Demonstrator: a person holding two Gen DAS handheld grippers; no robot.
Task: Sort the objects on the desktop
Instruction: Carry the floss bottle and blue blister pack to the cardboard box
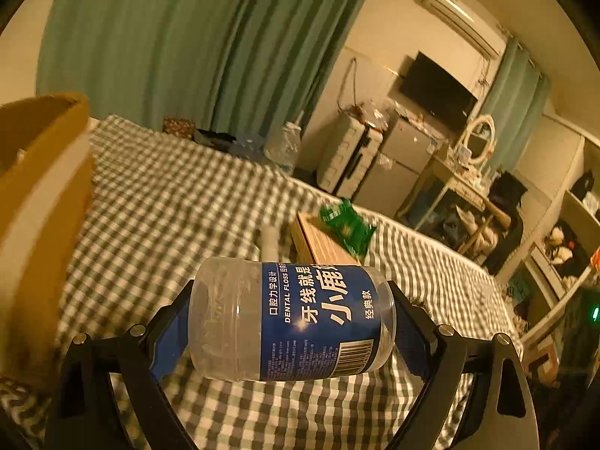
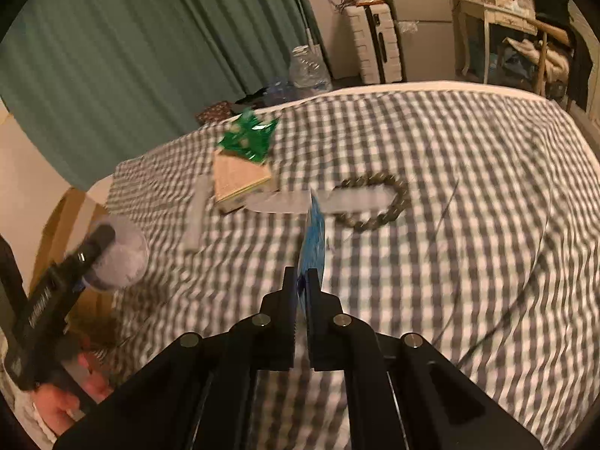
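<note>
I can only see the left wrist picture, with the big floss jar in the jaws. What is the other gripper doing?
Observer: The right gripper is shut on a thin blue packet, held edge-on above the checked bedspread.
Operator: Is there anything on the bed I can't see?
Observer: Yes, a bead bracelet lies on the bedspread, right of the wooden box.
Operator: What is between the box and the beads?
Observer: A pale flat thing, too blurred to name.
Operator: Where is my jar from over there?
Observer: The dental floss jar shows at the far left, in the left gripper, over the bed's edge beside a cardboard box.
</note>
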